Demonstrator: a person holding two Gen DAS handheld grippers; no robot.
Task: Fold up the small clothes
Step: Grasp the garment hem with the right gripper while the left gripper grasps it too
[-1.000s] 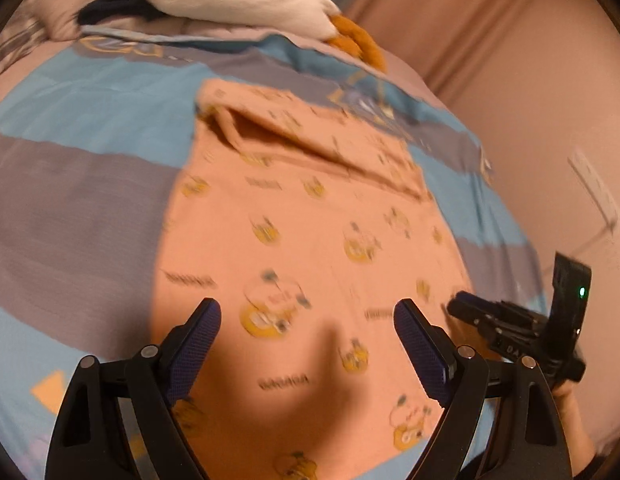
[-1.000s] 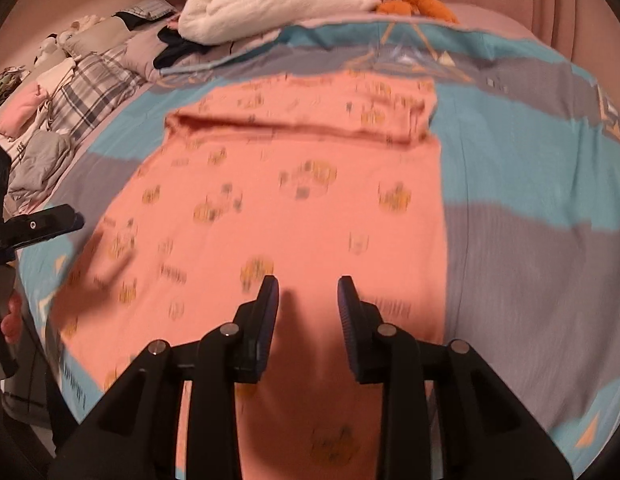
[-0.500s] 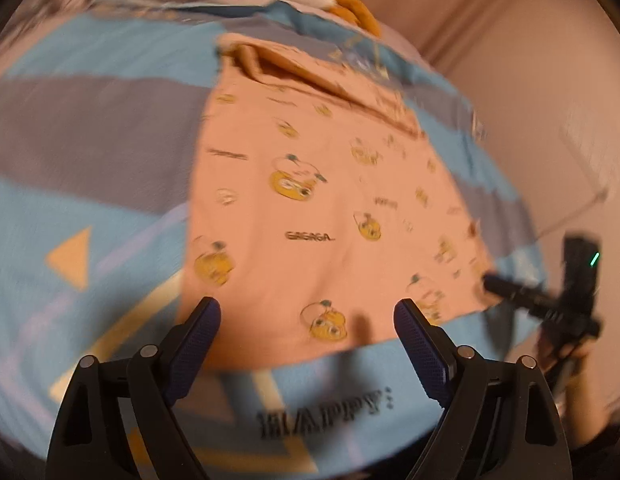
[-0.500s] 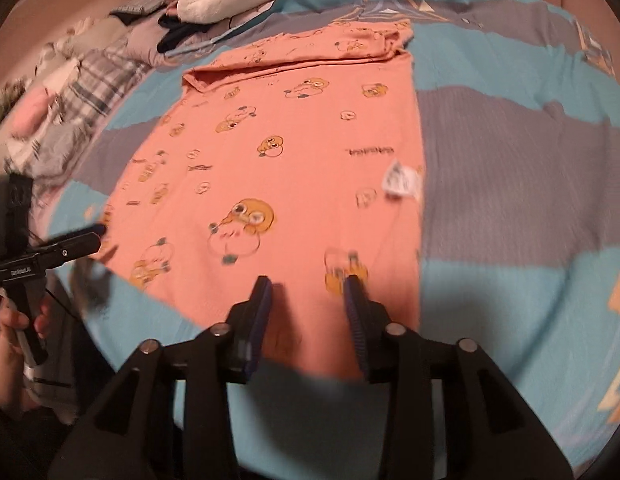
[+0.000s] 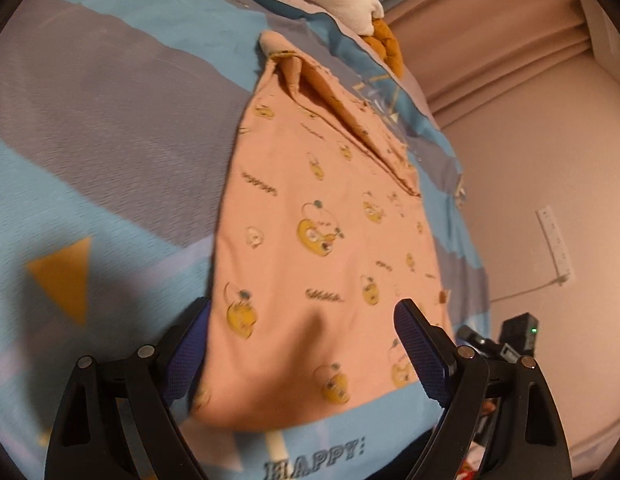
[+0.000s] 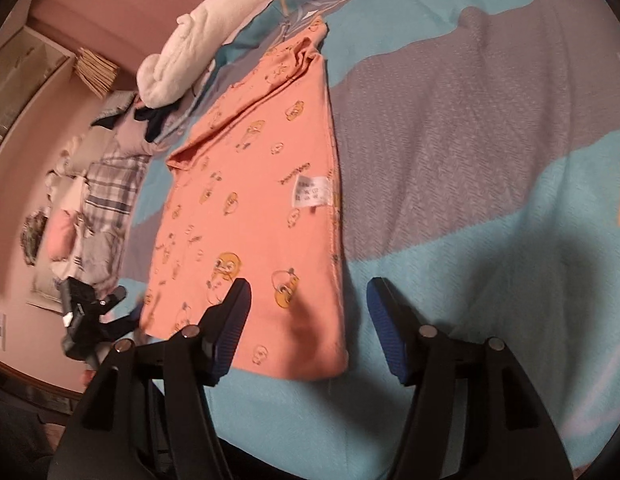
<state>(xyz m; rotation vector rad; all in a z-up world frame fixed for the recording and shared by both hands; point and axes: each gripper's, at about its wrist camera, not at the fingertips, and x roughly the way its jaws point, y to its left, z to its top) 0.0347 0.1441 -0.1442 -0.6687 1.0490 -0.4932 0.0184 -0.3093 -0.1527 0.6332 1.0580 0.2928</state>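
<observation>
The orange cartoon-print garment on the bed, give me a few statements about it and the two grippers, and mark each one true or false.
1. The orange cartoon-print garment lies spread flat on the blue and grey bedspread. True.
2. The right gripper is clamped on the garment's hem. False: its jaws have just been opening and stand apart over the garment's near corner, gripping nothing.
3. A white care label shows near one side edge of the garment. True.
4. The left gripper is shut. False: its jaws stand wide open over the garment's other near corner.
5. The garment is folded into a small square. False: only its far end is folded over.
</observation>
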